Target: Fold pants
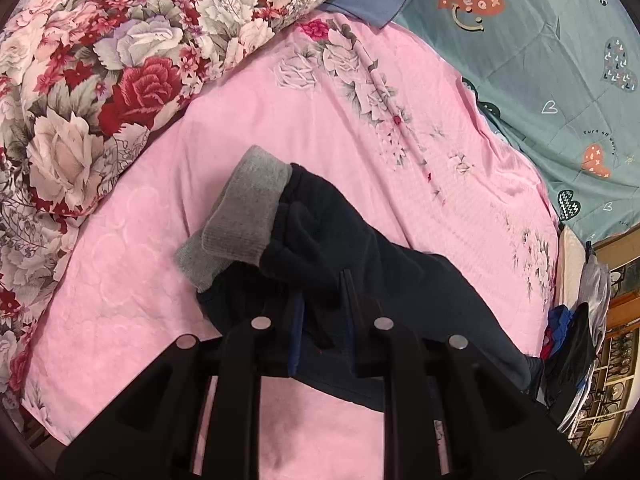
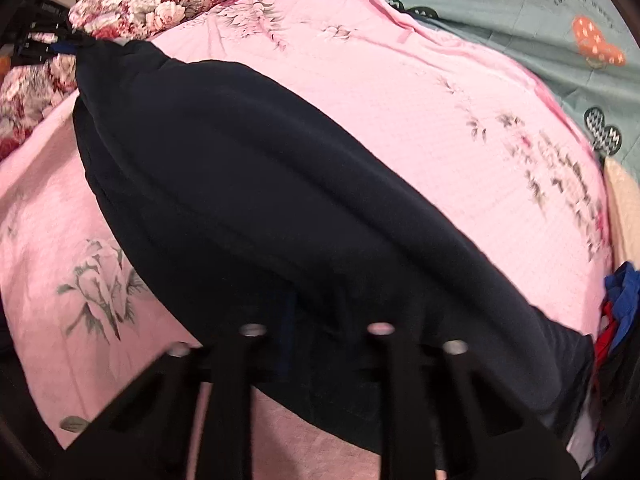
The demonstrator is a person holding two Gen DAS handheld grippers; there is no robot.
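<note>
Dark navy pants (image 1: 360, 240) with grey ribbed cuffs (image 1: 244, 216) hang above a pink bedsheet (image 1: 320, 120). My left gripper (image 1: 322, 304) is shut on the dark fabric just behind the cuffs. In the right wrist view the pants (image 2: 260, 184) stretch from my right gripper (image 2: 316, 320), which is shut on the cloth, up to the left gripper (image 2: 60, 46) at the far upper left. The fabric hangs taut between the two grippers. The right fingertips are buried in dark cloth.
A floral red-and-white quilt (image 1: 92, 80) is bunched at the left. A teal heart-print blanket (image 1: 552, 60) lies at the right. A pile of blue, red and black clothes (image 1: 568, 332) sits at the bed's right edge by a wooden cabinet (image 1: 616, 320).
</note>
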